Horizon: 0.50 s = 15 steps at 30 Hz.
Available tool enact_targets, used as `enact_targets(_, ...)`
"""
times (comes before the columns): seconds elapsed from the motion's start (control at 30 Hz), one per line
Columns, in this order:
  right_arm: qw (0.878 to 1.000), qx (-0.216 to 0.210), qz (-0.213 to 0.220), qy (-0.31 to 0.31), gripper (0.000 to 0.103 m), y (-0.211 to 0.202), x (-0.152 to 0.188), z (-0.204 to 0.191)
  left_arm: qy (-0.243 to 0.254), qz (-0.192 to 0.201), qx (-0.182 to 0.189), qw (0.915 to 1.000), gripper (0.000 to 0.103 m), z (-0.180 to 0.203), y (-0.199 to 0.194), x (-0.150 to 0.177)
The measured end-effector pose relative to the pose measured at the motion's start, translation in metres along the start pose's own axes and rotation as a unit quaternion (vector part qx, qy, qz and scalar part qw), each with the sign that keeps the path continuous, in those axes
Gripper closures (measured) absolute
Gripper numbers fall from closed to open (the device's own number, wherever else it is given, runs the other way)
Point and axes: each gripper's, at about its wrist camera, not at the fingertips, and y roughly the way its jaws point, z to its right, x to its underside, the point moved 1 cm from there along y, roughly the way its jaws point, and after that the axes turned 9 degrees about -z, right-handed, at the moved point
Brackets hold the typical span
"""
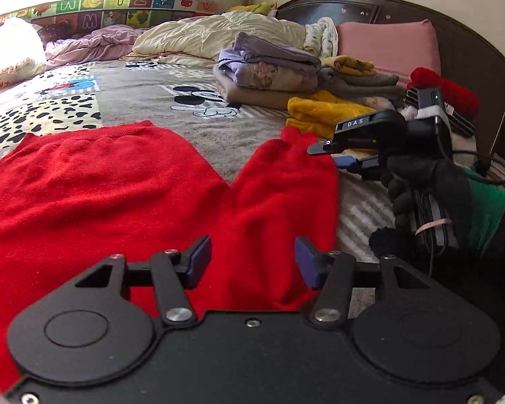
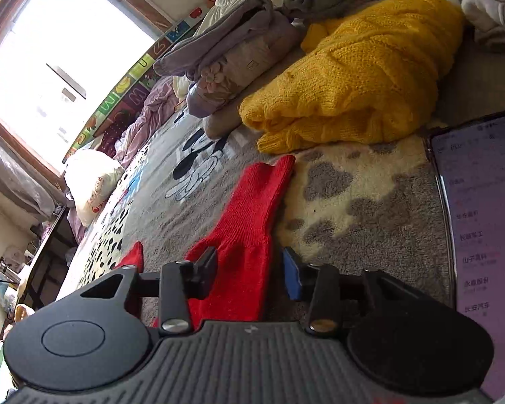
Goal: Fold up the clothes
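Red sweater [image 1: 94, 185]: spread flat on bed [image 1: 171, 104], lower left of frame. Left hand-held gripper [image 1: 252, 262]: released, over the sleeve. Right hand-held gripper [image 2: 249, 274]: released, straddling the sleeve cuff [image 2: 252, 215].

So the bed [image 1: 144, 77] has a grey cartoon-mouse blanket [image 1: 192, 101] over it; a red sweater [image 1: 94, 181] lies flat up front; a folded yellow knit [image 2: 360, 77] sits past its sleeve; stacked folded clothes [image 1: 266, 74], rumpled quilts [image 1: 198, 37], a pink pillow [image 1: 387, 47] further back; a phone [image 2: 481, 235] too.
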Motion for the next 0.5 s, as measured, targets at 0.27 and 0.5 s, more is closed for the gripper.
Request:
enact_targets(0.27,0.996,0.073,0.028,-0.054,0.098,-0.026,0.009,-0.008,0.077,-0.031,-0.063,0.9946,0.05,0.018,0.023,0.019)
enact_targets(0.5,0.974,0.132,0.083,-0.162,0.074,-0.048,0.023,-0.024,0.085,-0.023,-0.053,0.9947,0.05,0.023,0.016,0.024)
